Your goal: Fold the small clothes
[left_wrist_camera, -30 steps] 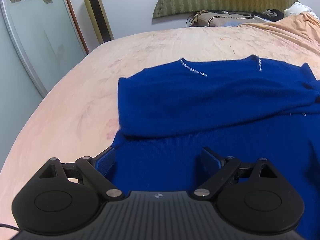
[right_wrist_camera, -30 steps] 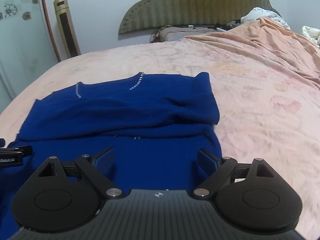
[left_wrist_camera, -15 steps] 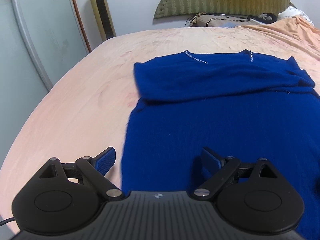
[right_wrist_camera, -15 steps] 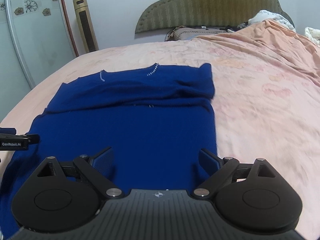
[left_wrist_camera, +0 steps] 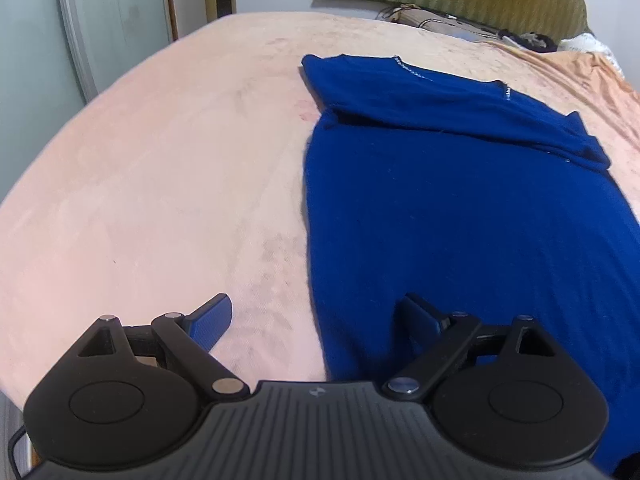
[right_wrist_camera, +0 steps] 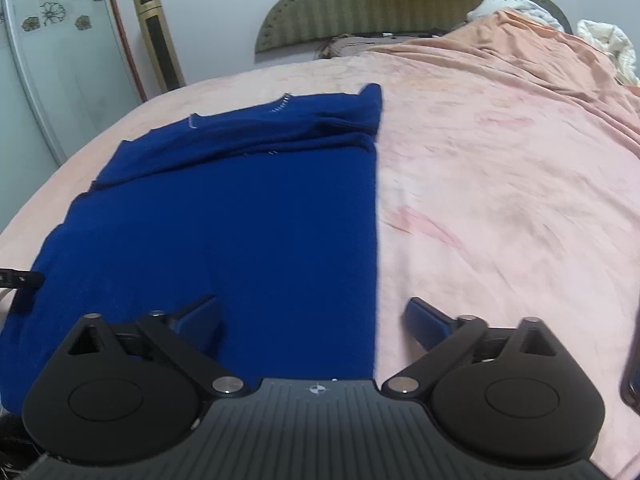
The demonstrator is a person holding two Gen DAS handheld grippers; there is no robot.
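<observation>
Both claws are spread and hold nothing: the left gripper (left_wrist_camera: 316, 316) straddles the blue sweater's (left_wrist_camera: 460, 208) left edge, the right gripper (right_wrist_camera: 312, 316) its right edge. The sweater lies flat on the pink bed (right_wrist_camera: 500, 200). Only the right view shows the gold tower fan (right_wrist_camera: 158, 36).

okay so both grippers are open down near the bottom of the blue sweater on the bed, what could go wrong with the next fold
1. Each open gripper, left gripper and right gripper, straddles a side edge of the blue sweater; closing there might pinch the pink bedsheet too.
2. The sleeves folded across the top lie loose and could slide apart when the hem is lifted.
</observation>
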